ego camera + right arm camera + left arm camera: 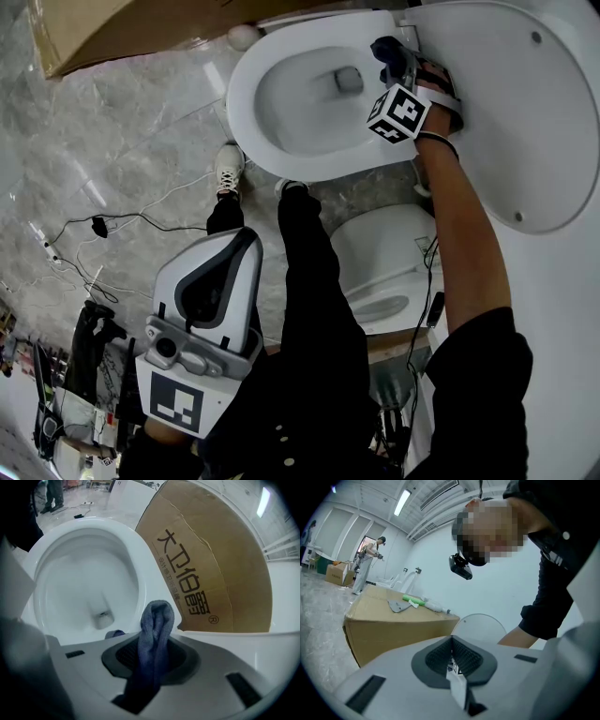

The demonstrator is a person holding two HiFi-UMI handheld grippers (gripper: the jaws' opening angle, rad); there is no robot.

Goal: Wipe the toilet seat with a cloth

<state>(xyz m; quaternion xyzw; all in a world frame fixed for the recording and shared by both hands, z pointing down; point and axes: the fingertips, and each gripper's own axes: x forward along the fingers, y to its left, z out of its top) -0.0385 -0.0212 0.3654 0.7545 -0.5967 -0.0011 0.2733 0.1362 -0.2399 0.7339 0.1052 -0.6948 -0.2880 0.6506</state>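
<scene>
Pinched between the closed-down jaws of the right gripper (pixel 152 663): a folded dark blue terry cloth (pixel 157 616), its doubled end poking out past the tips. Positioned at the rear of the white oval toilet seat (pixel 140 569), close to the raised white lid (pixel 525 112) and just beside a brown printed cardboard box (pixel 211 573). Cannot tell whether the cloth touches the seat or hangs just above it. Parked low beside the leg, well apart from the toilet: the left gripper (pixel 452 657), jaws pressed together on nothing. Cloth judged light, soft and limp, likely to bunch or drag out of the pads if gripped near an edge. Best taken across the middle of the fold, as here, leaving a padded end free to bear on the seat. Seat judged hard, glossy and slippery, calling for light, steady pressure. Wiping judged at or near its start.
</scene>
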